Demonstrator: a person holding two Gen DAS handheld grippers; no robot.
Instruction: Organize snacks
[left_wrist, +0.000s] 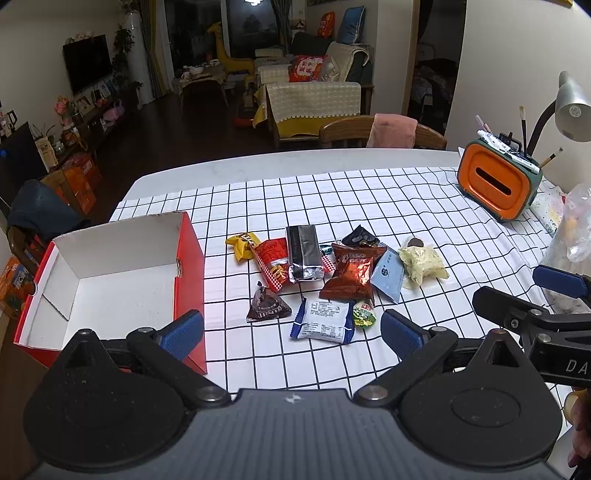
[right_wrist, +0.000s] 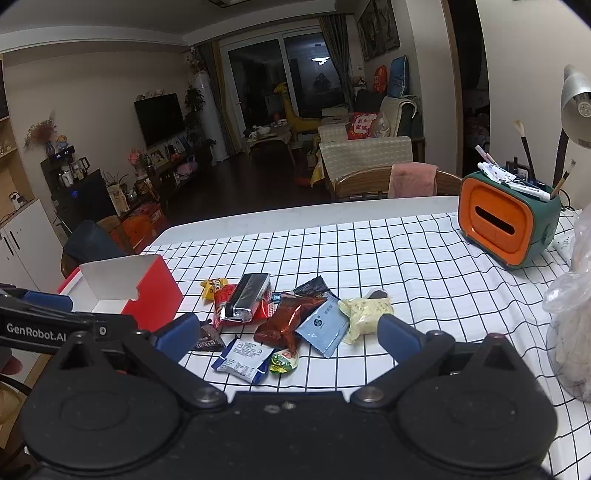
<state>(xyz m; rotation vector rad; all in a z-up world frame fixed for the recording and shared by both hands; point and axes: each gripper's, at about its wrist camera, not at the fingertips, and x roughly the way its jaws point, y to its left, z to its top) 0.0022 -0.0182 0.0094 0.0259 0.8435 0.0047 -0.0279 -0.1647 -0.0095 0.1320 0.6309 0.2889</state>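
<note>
Box (left_wrist: 110, 280) sits empty at left, red card walls, stiff enough to take dropped packets. Snacks lie in a loose heap just right of it on the checked cloth (left_wrist: 424, 206): brown triangle (left_wrist: 266, 306) nearest the box, silver bar (left_wrist: 303, 253) behind, white-blue packet (left_wrist: 323, 321) near, copper bag (left_wrist: 349, 275), pale bag (left_wrist: 423, 264) at far right. All look light, crinkly and slippery; pinch a sealed edge, gently, since contents may crush. Left gripper (left_wrist: 291, 332) and right gripper (right_wrist: 288, 334) both stand wide apart, holding nothing

An evening living room lay behind.
An orange pen holder (right_wrist: 508, 221) stood on the checked cloth (right_wrist: 406, 266), beside a lamp (right_wrist: 576, 107).
</note>
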